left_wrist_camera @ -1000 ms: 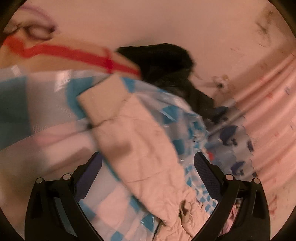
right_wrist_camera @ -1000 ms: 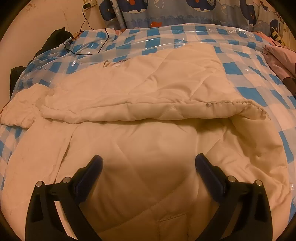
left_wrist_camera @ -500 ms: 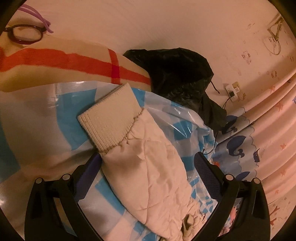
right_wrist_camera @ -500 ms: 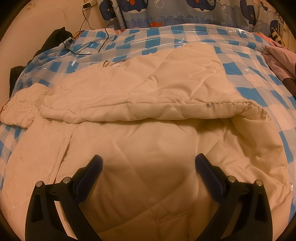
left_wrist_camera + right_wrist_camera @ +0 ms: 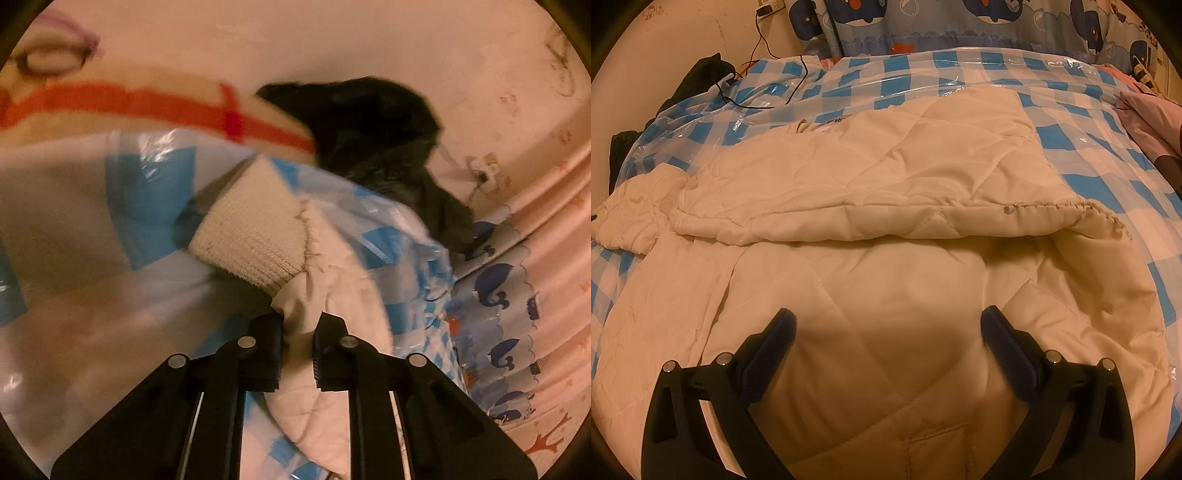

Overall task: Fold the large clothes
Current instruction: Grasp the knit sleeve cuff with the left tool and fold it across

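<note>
Black garment [image 5: 369,125] lies beyond the pinched sleeve [image 5: 299,314].

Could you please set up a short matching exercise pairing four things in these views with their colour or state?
Things:
1. left gripper
2. right gripper
3. knit cuff
4. dark garment

States:
A. ribbed and cream, at the end of the jacket sleeve
B. black, heaped by the wall
C. shut on sleeve fabric just behind the cuff
D. jaws wide apart above the cream quilted jacket, gripping nothing

Pairs: 1-C, 2-D, 3-A, 4-B
</note>
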`<action>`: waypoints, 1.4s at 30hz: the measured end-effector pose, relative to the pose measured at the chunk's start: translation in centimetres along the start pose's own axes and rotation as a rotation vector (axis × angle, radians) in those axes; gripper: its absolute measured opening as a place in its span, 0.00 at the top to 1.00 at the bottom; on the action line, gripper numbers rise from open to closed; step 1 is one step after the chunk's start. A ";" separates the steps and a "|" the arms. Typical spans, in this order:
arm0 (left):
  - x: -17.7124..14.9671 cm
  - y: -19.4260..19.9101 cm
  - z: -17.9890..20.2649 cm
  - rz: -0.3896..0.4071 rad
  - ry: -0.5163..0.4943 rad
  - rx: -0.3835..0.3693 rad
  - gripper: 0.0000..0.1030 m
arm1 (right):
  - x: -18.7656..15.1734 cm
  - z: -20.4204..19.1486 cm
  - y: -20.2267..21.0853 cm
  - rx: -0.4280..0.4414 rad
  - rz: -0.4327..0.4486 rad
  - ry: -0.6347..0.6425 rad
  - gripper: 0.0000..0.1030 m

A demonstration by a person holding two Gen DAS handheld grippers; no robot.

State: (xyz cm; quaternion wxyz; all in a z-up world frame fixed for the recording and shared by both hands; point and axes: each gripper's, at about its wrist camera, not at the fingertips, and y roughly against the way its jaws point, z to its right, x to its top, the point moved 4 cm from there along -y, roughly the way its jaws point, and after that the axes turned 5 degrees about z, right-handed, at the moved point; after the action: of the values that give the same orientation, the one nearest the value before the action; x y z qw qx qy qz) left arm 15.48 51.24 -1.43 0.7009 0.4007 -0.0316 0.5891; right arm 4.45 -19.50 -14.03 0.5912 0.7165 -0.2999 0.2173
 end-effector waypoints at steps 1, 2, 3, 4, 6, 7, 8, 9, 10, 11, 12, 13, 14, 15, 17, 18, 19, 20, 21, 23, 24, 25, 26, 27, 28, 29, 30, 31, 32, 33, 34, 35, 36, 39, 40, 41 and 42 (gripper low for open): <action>0.0 0.6 0.7 0.012 -0.011 -0.012 0.90 | 0.0 0.0 0.0 -0.002 -0.002 0.001 0.06; 0.0 1.3 1.7 0.025 -0.026 -0.032 0.90 | 0.1 -0.1 0.1 -0.003 0.001 0.003 0.06; 0.0 2.0 2.9 0.035 -0.049 -0.050 0.90 | 0.2 -0.2 0.3 0.005 0.008 0.006 0.06; 0.0 2.8 4.1 0.045 -0.070 -0.072 0.90 | 0.5 -0.3 0.6 0.017 0.018 0.012 0.06; -0.2 4.0 6.2 0.054 -0.097 -0.115 0.90 | 2.0 -1.0 1.8 0.023 0.084 0.042 0.06; -0.3 4.7 7.5 0.058 -0.112 -0.140 0.90 | 2.8 -1.3 2.4 0.010 0.115 0.062 0.06; -0.6 5.3 8.8 0.062 -0.126 -0.163 0.90 | 4.0 -1.5 2.9 -0.009 0.153 0.090 0.06; -0.7 5.8 9.8 0.064 -0.137 -0.183 0.90 | 5.1 -1.5 3.2 -0.032 0.175 0.108 0.06; -1.1 6.5 11.5 0.065 -0.157 -0.214 0.90 | 5.8 -1.2 3.1 -0.057 0.183 0.111 0.06; -1.4 6.9 12.6 0.065 -0.172 -0.230 0.90 | 6.6 -0.7 2.8 -0.077 0.181 0.102 0.06; -2.0 7.5 14.2 0.063 -0.196 -0.253 0.90 | 7.2 0.2 1.9 -0.101 0.160 0.086 0.06; -2.7 7.9 15.9 0.058 -0.220 -0.276 0.90 | 7.4 1.0 0.7 -0.130 0.115 0.076 0.06; -3.4 8.1 17.3 0.054 -0.238 -0.292 0.90 | 7.3 1.5 -0.8 -0.143 0.056 0.072 0.06; -4.3 8.5 18.8 0.048 -0.256 -0.311 0.90 | 6.9 2.0 -2.1 -0.147 0.005 0.069 0.06; -6.0 9.1 21.5 0.034 -0.287 -0.348 0.90 | 5.7 2.7 -4.8 -0.144 -0.099 0.071 0.06; -7.1 9.3 23.1 0.026 -0.302 -0.370 0.90 | 5.6 2.9 -4.8 -0.147 -0.091 0.073 0.06; -8.3 9.5 24.7 0.015 -0.312 -0.395 0.91 | 5.7 2.9 -4.7 -0.151 -0.094 0.073 0.06; -9.3 9.7 25.8 0.006 -0.317 -0.416 0.91 | 5.8 3.1 -4.7 -0.149 -0.101 0.070 0.06; -10.6 9.8 27.2 -0.007 -0.323 -0.441 0.91 | 5.8 3.4 -4.6 -0.139 -0.102 0.061 0.06; -13.2 10.1 29.6 -0.032 -0.341 -0.484 0.91 | 5.8 3.6 -4.3 -0.119 -0.101 0.046 0.06; -14.6 10.1 30.8 -0.047 -0.348 -0.507 0.91 | 5.8 3.5 -4.2 -0.107 -0.102 0.037 0.06; -15.9 10.0 31.8 -0.063 -0.353 -0.527 0.91 | 5.9 3.6 -3.9 -0.089 -0.106 0.023 0.06; -17.7 9.8 33.3 -0.087 -0.361 -0.551 0.91 | 6.0 3.4 -3.8 -0.078 -0.109 0.016 0.06; -19.2 9.6 34.5 -0.105 -0.367 -0.569 0.91 | 6.3 3.6 -3.5 -0.054 -0.114 0.002 0.06; -20.7 9.3 35.4 -0.126 -0.372 -0.588 0.91 | 6.5 3.0 -3.2 -0.033 -0.110 -0.015 0.06; -23.1 8.9 36.8 -0.160 -0.376 -0.616 0.91 | 6.9 3.3 -2.6 0.003 -0.099 -0.044 0.06; -24.5 8.6 37.4 -0.181 -0.380 -0.631 0.91 | 7.2 3.2 -2.1 0.039 -0.086 -0.073 0.06; -27.0 8.1 38.5 -0.215 -0.393 -0.653 0.91 | 7.6 3.5 -1.5 0.084 -0.070 -0.107 0.06; -29.1 7.8 39.2 -0.239 -0.403 -0.668 0.91 | 8.0 3.8 -0.9 0.140 -0.052 -0.144 0.06; -31.0 7.3 39.8 -0.267 -0.416 -0.682 0.91 | 8.4 4.2 -0.4 0.200 -0.037 -0.186 0.06; -33.8 6.6 40.4 -0.308 -0.439 -0.693 0.91 | 8.8 5.1 0.1 0.265 -0.021 -0.249 0.06; -35.6 5.9 40.6 -0.336 -0.455 -0.696 0.91 | 9.0 6.1 0.4 0.317 -0.012 -0.316 0.06; -38.2 5.0 40.8 -0.377 -0.475 -0.697 0.91 | 9.1 7.0 0.5 0.370 -0.009 -0.378 0.06; -44.3 1.6 40.1 -0.473 -0.549 -0.654 0.91 | 8.9 9.3 0.2 0.467 -0.016 -0.510 0.06; -46.2 0.6 39.5 -0.504 -0.569 -0.632 0.91 | 8.8 10.0 0.0 0.505 -0.015 -0.552 0.06; -48.4 -0.6 38.8 -0.541 -0.599 -0.601 0.91 | 8.6 10.7 0.0 0.548 -0.013 -0.598 0.06; -50.3 -1.7 37.9 -0.570 -0.625 -0.570 0.91 | 8.5 10.9 0.0 0.579 -0.013 -0.631 0.06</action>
State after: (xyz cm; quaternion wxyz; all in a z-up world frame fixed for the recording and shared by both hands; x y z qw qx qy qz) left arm 17.86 -11.74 -2.61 0.8723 0.3433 -0.2886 0.1945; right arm 10.18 -31.63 -10.65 0.2465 0.8860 -0.3884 0.0591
